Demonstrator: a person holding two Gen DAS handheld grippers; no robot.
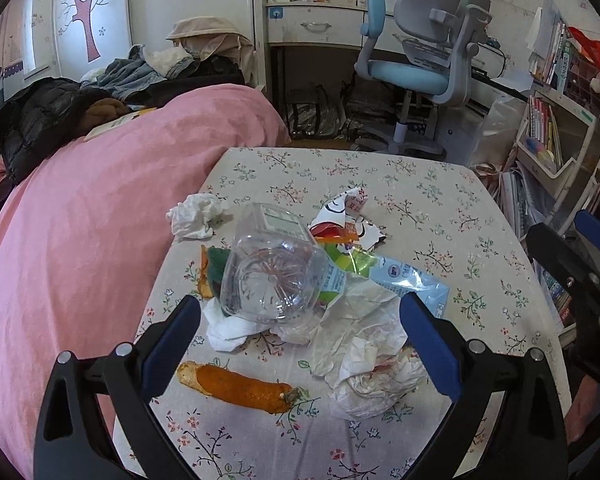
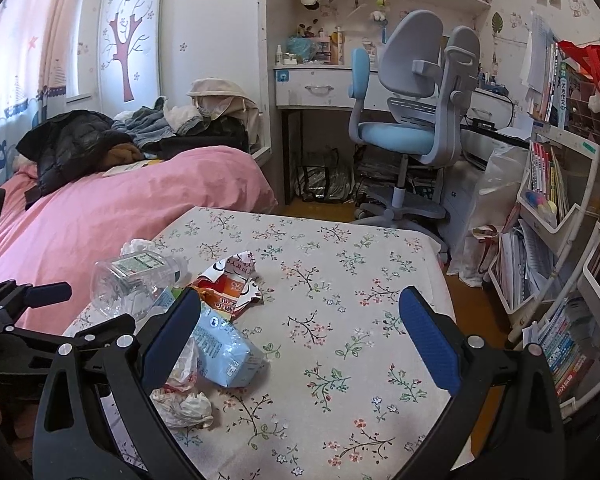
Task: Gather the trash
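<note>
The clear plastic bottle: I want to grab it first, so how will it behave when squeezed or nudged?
The clear plastic bottle looks empty, so probably very light. Its thin walls would likely buckle under the fingers. Lying on its side atop crumpled tissue, it may roll or slide if nudged.

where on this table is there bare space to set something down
The table's right half is free, from the blue packet and snack wrapper across to the right edge. The left side by the bed is crowded: bottle, tissues, peel.

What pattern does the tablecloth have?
Small floral sprigs on cream tablecloth, clearest in the right wrist view.
</note>
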